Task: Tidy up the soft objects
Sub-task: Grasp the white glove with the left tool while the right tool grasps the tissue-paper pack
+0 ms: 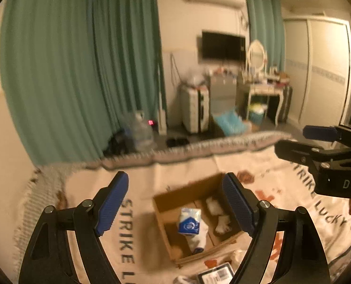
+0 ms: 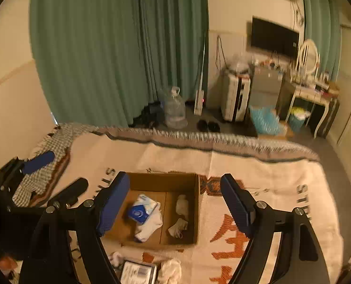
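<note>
Right wrist view: a tissue pack [image 2: 141, 209] and white socks [image 2: 149, 228] are being held inside an open cardboard box [image 2: 162, 181] on the printed bedspread [image 2: 270, 172]. Both the right tongs [image 2: 175, 203] and the left tongs [image 1: 175, 203] are being kept spread wide, gripping nothing.

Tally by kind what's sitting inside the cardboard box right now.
Inside the cardboard box:
Blue-and-white tissue pack: 1
White sock: 1
Small white cloth bundles: 2
Total: 4

bed blanket [image 2: 258, 165] | on it: cardboard box [image 2: 189, 213], dark packet [image 2: 137, 272], white cloth [image 2: 172, 269]
</note>
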The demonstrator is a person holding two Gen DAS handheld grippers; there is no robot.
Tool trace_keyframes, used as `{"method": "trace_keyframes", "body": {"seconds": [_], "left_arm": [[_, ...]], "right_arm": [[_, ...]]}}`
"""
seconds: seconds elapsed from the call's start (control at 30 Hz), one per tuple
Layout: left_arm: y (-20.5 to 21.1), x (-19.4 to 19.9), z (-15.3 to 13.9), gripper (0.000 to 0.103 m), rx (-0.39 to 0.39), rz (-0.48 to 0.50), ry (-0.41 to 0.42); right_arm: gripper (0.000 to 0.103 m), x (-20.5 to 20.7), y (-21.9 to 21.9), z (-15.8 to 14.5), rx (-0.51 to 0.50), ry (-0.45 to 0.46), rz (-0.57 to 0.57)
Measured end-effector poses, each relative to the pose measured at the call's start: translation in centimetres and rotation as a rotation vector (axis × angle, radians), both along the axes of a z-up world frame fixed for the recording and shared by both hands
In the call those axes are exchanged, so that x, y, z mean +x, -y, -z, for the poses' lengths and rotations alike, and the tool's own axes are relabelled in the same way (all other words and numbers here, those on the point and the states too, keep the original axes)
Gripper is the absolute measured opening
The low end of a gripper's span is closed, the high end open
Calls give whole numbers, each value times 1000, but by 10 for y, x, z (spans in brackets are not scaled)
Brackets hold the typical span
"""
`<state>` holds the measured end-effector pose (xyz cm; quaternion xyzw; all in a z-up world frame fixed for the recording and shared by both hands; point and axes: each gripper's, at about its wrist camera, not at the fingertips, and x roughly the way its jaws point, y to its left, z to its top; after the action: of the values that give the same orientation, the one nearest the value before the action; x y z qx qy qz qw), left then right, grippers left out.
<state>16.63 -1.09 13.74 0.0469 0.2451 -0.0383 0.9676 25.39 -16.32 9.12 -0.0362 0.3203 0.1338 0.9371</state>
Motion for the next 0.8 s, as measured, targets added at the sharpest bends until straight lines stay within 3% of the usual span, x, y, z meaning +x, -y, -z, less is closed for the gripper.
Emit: {"method": "trace_keyframes", "body": {"seconds": [0.1, 0.2, 0.3, 0.4, 0.57, 0.8], "left_arm": [[-9, -41, -29, 94, 0, 15, 67], [-14, -76, -42, 94, 33, 24, 107], [-25, -107, -39, 94, 20, 36, 128], [-34, -122, -21, 94, -6, 56, 95], [-45, -128, 25, 94, -3, 64, 28], [-53, -106, 108, 94, -16, 56, -137]], "right_arm": [[79, -48, -6, -45, -28, 56, -11], [87, -88, -13, -74, -36, 92, -22], [95, -121, -19, -84, -50, 118, -17], [96, -146, -28, -78, -69, 122, -1], [102, -168, -42, -30, -87, 68, -32], [102, -155, -58, 81, -67, -105, -41]]}}
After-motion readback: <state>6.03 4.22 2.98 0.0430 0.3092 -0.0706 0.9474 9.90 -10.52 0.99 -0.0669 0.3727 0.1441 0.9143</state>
